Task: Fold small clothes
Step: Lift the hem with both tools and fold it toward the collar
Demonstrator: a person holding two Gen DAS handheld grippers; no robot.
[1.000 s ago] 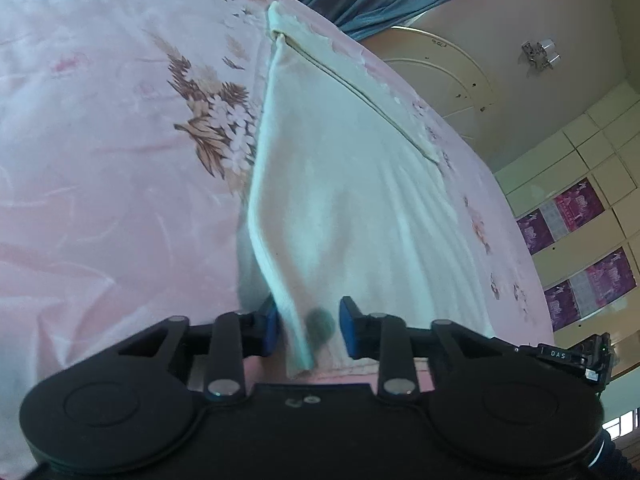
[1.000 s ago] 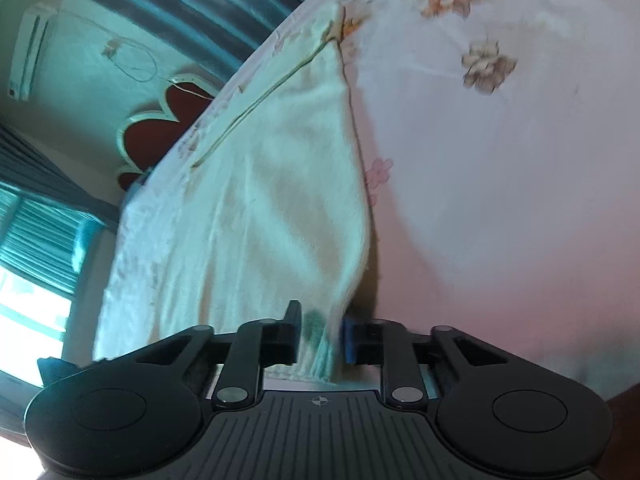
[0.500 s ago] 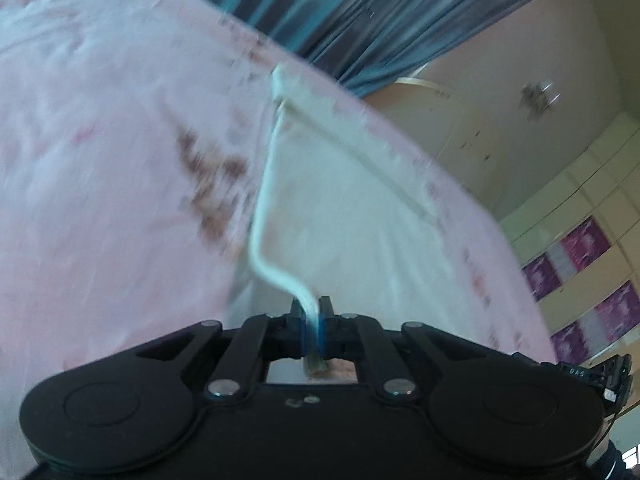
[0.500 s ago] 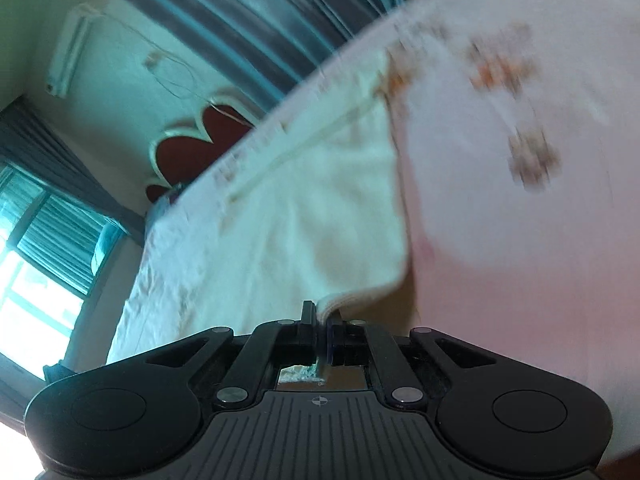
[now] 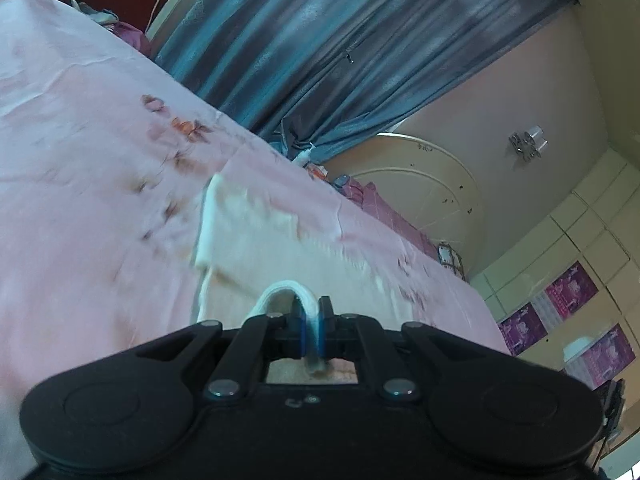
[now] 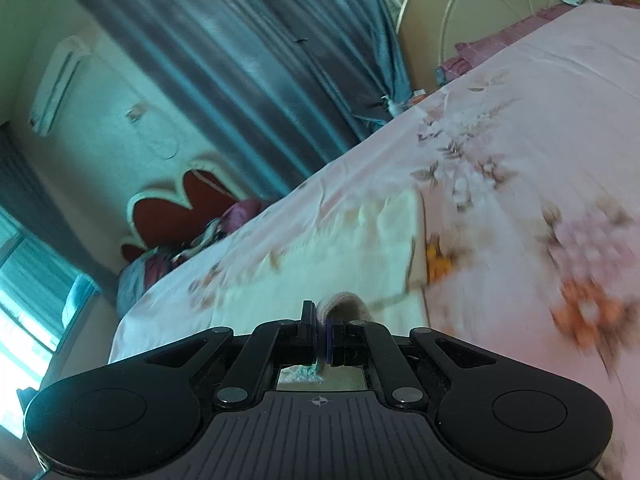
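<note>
A small white garment (image 5: 256, 240) lies on the pink flowered bedsheet (image 5: 80, 160). My left gripper (image 5: 312, 320) is shut on the garment's near hem, which loops up over the jaws. My right gripper (image 6: 322, 328) is shut on the other near corner of the same garment (image 6: 320, 256), whose hem curls beside the jaws. Both grippers hold the near edge lifted, forward over the rest of the cloth. The garment's far edge rests on the sheet (image 6: 520, 140). Both views are blurred by motion.
Blue curtains (image 5: 320, 40) hang behind the bed. A white metal headboard (image 5: 432, 184) stands at one end and a red flower-shaped headboard (image 6: 180, 208) with a pile of clothes (image 6: 188, 248) at the other. Wall cupboards (image 5: 580, 260) line the right side.
Both grippers closed on the garment's near edge, then lifted it and carried it forward over the cloth. The views tilted up toward the curtains.
</note>
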